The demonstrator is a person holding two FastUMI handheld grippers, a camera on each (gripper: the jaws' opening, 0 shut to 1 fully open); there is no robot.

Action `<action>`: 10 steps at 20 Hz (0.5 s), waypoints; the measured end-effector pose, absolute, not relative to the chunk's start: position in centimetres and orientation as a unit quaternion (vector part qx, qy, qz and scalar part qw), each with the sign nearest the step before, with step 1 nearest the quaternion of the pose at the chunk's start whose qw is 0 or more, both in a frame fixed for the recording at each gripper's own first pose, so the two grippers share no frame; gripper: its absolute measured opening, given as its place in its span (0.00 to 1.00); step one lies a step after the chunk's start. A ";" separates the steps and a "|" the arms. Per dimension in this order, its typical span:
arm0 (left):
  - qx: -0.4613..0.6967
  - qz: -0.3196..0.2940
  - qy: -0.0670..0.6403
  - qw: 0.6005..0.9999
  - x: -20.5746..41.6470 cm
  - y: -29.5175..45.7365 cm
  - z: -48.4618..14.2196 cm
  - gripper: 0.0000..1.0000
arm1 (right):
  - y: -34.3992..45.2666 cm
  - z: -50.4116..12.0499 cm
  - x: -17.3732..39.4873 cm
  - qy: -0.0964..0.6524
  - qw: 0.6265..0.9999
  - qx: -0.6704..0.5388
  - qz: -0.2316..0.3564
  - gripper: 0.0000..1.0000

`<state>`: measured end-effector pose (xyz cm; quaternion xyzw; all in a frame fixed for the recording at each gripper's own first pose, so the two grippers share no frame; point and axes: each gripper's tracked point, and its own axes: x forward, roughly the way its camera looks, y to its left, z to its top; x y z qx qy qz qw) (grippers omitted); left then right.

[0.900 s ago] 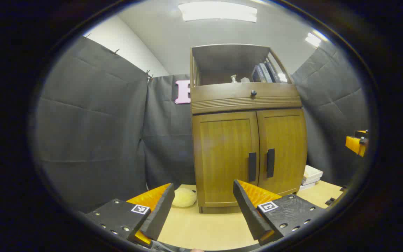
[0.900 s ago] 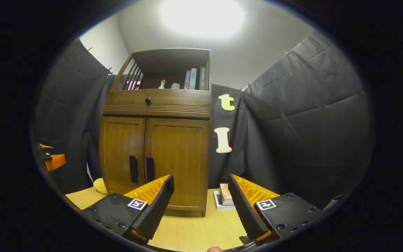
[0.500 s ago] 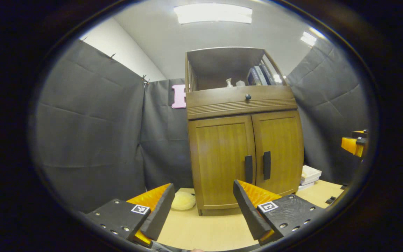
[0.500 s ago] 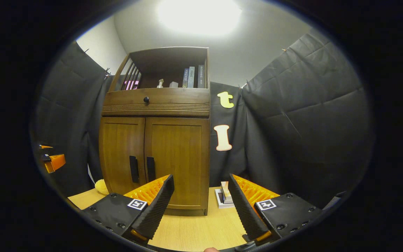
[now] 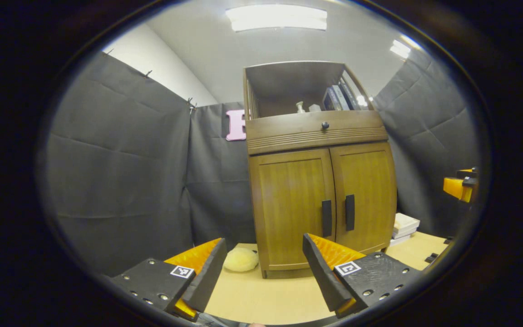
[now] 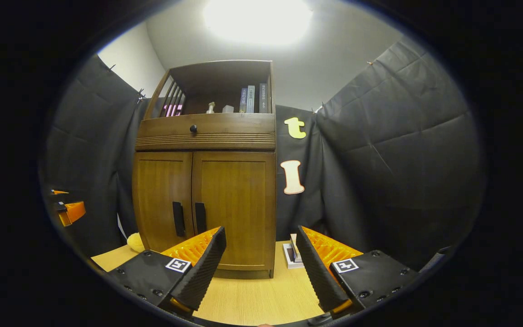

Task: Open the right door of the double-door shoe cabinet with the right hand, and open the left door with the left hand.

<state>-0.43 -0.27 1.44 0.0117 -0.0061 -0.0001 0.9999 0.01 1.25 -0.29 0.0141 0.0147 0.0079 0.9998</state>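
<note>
Cabinet: the shoe cabinet [image 5: 320, 181] stands upright on the wooden table [image 5: 261, 295], its long axis vertical, its front turned toward both grippers.
Doors: the left door [image 5: 291, 209] and the right door [image 5: 368, 195] are both flush and closed, meeting at the middle seam.
Handles: two dark upright bars sit side by side at the seam, the left handle [image 5: 326, 218] and the right handle [image 5: 349, 212]; each runs vertically.
Upper part: a drawer front with a small round knob [image 5: 325, 125] lies above the doors, and an open shelf above that holds books [image 5: 336, 96].
Left gripper: the left gripper [image 5: 261, 272] has its fingers spread wide, nothing between them; it also appears at the left edge of the right gripper view [image 6: 68, 211].
Right gripper: the right gripper [image 6: 261, 268] is likewise wide apart and holds nothing; it also appears at the right edge of the left gripper view [image 5: 461, 186].
Cabinet to left gripper: well apart, ahead and a little to the right of its line; the handles sit above its right finger.
Cabinet to right gripper: well apart, ahead and to the left; the handles sit above its left finger.
Beside the cabinet: a pale yellow fluffy ball [image 5: 240, 260] lies on the table at the left foot; a stack of flat boxes [image 5: 404, 225] lies at the right side.
</note>
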 end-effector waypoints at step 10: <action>0.020 0.040 -0.009 0.999 -1.7 1.3 2.8 1.00 | 4.8 -0.4 3.5 0.010 0.998 0.028 0.047 0.98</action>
